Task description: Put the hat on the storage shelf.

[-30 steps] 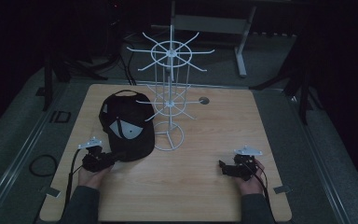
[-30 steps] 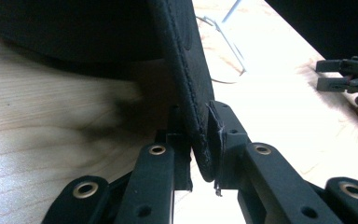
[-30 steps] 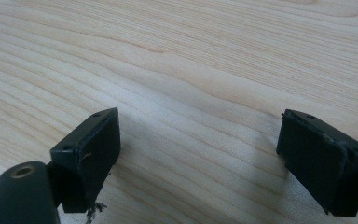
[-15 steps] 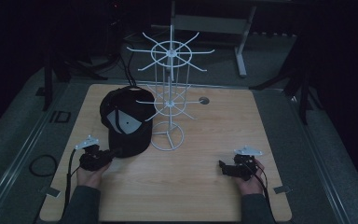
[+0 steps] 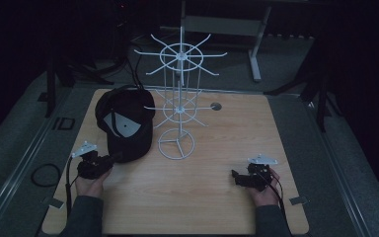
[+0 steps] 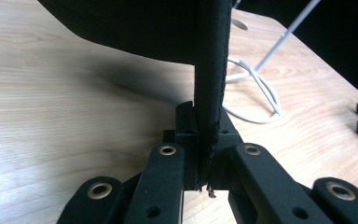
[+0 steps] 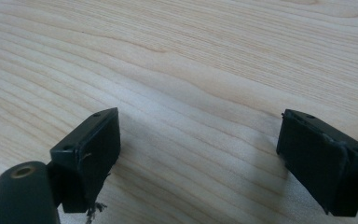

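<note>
Both jaws of my left gripper [image 6: 204, 163] have just closed and now pinch the brim edge of the black cap [image 5: 124, 124], which lies just ahead of it beside the wire rack [image 5: 177, 106]. I'd lift slowly, keeping the brim level. My right gripper [image 7: 200, 158] rests wide open, holding nothing, well off to the side.

We see the high view dim and murky, its surroundings almost black; both gripper views are bright, with soft shadows on the wooden table [image 7: 191, 56] and blurred near edges.
</note>
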Action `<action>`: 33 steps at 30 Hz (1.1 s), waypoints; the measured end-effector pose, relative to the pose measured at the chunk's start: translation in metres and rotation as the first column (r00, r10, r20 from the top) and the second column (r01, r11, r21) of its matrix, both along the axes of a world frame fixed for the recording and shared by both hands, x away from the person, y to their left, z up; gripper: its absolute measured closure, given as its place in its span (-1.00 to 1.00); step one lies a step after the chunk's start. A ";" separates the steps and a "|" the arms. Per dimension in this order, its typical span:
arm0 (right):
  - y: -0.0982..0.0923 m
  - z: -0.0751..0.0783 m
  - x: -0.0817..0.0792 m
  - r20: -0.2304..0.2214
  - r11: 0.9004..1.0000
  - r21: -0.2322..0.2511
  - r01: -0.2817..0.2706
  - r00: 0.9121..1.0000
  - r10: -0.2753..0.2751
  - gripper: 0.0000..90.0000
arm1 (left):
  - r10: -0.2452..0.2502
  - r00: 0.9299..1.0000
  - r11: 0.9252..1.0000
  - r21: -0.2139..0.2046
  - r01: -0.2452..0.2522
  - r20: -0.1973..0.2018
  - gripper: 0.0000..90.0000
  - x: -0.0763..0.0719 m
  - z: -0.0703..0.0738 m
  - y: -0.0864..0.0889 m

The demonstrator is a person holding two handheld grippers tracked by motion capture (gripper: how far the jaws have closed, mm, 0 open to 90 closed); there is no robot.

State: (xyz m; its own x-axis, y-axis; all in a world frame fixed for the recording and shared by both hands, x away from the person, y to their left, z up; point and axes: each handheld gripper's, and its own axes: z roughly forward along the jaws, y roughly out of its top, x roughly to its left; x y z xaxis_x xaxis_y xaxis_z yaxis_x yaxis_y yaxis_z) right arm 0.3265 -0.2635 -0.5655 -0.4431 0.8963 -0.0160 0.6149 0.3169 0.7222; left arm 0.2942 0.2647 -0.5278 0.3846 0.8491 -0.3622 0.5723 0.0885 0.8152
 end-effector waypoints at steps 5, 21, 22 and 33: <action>0.000 0.000 0.000 0.000 1.000 0.000 -0.001 1.000 0.001 -0.71 | 0.016 1.000 1.000 0.016 -0.016 0.004 0.92 -0.002 0.005 0.003; 0.000 0.000 0.000 0.000 1.000 -0.001 -0.003 1.000 0.003 -0.71 | 0.068 0.996 0.996 0.049 -0.070 0.050 0.91 -0.006 0.022 0.000; 0.000 0.000 0.000 0.000 1.000 -0.001 -0.004 1.000 0.004 -0.71 | 0.070 0.996 0.996 0.054 -0.073 0.053 0.91 -0.006 0.023 0.000; 0.000 0.000 0.000 0.000 1.000 -0.001 -0.004 1.000 0.004 -0.71 | 0.095 0.991 0.993 0.061 -0.101 0.090 0.91 -0.008 0.033 -0.003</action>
State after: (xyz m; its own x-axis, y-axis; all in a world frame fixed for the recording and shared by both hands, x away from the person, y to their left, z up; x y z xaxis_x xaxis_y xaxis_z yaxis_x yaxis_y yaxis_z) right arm 0.3263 -0.2633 -0.5655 -0.4470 0.8944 -0.0167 0.6133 0.3200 0.7221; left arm 0.2861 0.2615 -0.4949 0.3258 0.9050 -0.2737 0.4903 0.0858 0.8673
